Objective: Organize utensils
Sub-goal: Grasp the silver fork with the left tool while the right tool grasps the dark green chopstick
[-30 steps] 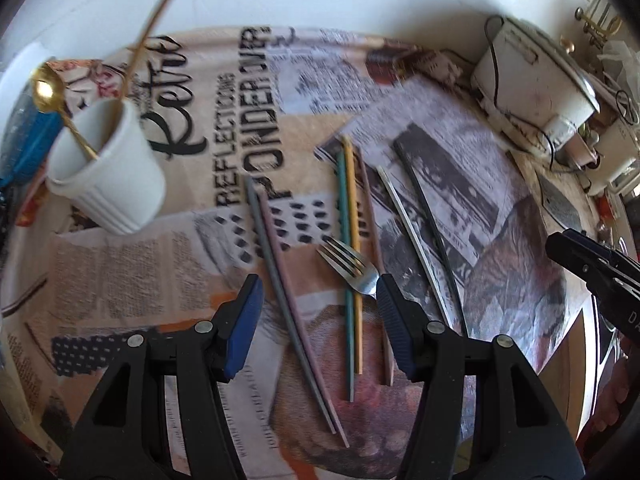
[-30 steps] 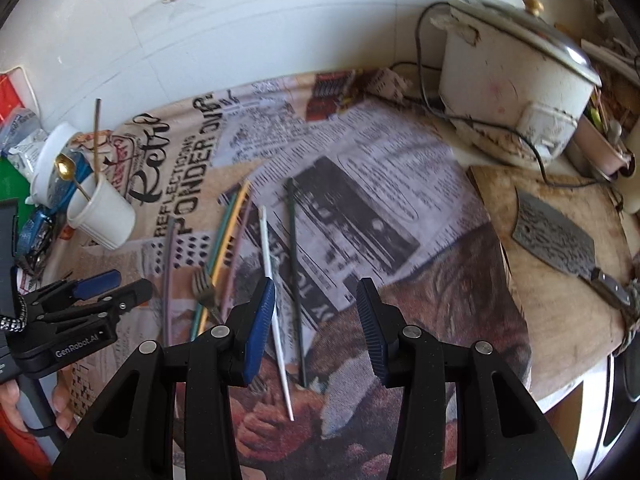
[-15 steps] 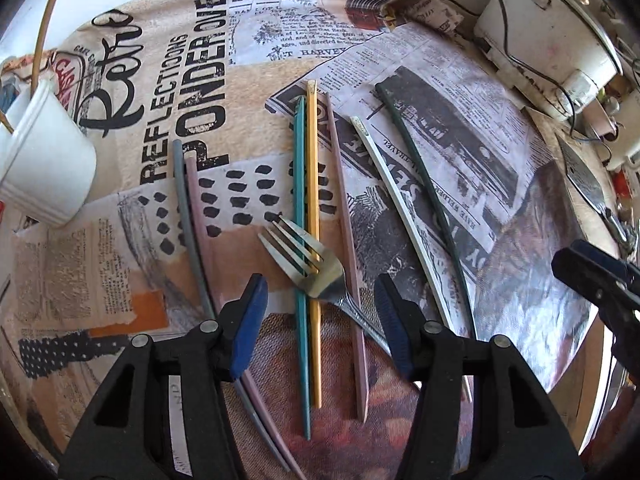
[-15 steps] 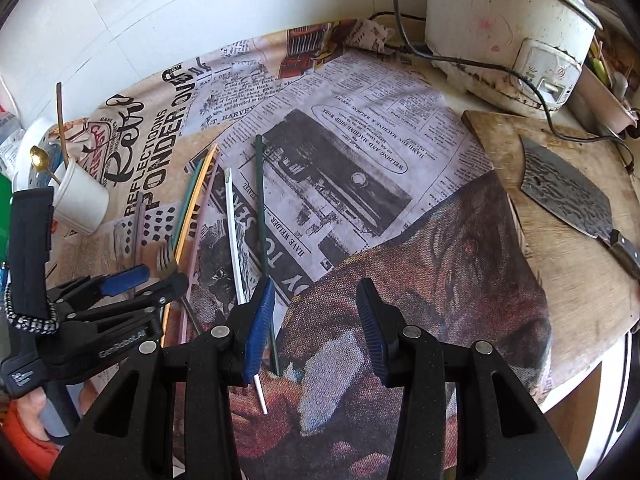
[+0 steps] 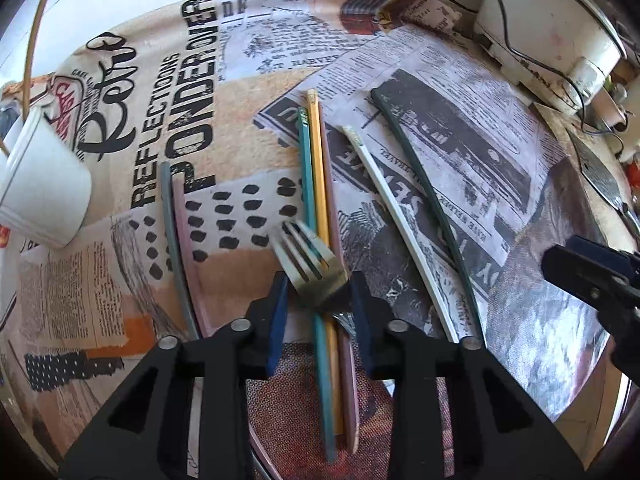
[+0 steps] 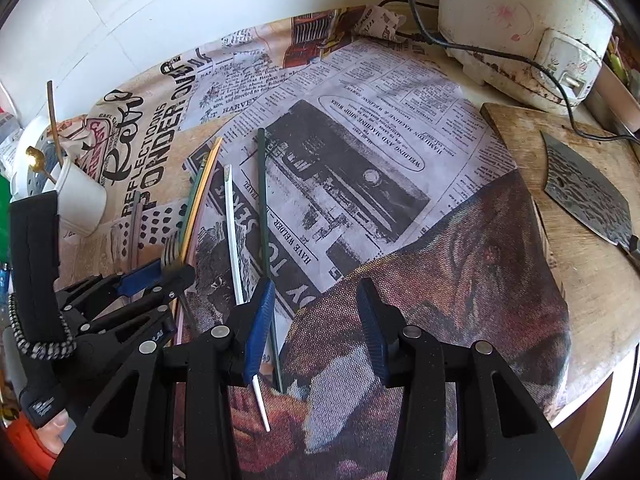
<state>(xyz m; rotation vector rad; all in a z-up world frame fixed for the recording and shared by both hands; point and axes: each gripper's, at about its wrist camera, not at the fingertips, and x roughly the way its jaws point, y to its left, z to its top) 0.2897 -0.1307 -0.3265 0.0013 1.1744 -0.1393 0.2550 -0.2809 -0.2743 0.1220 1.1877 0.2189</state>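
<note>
The fork was lying across the teal chopstick and the yellow chopstick on the newspaper-print cloth, tines pointing away toward the cup side. The left gripper had its jaws right down around the fork's neck, and they'd just been closing in on it. From the left wrist view the blue pads looked very close to the fork's sides, but I honestly couldn't tell if they were actually pinching it or just about to. In the right wrist view you could see the same thing from the side, fork head sticking out past the tips.

A pink chopstick sat tight against the yellow one, all three running side by side. Off to the left were a grey chopstick and another pink chopstick, paired up. To the right, a white chopstick and a dark green chopstick lay apart from the bunch, slightly fanned.

The right gripper was hovering low over the cloth with its jaws parted and nothing between them; the white and green chopsticks ran just beside and under its left finger.

Further out: a white cup with a gold spoon in it at the left edge, a rice cooker in the back right, and a cleaver on a wooden cutting board.
</note>
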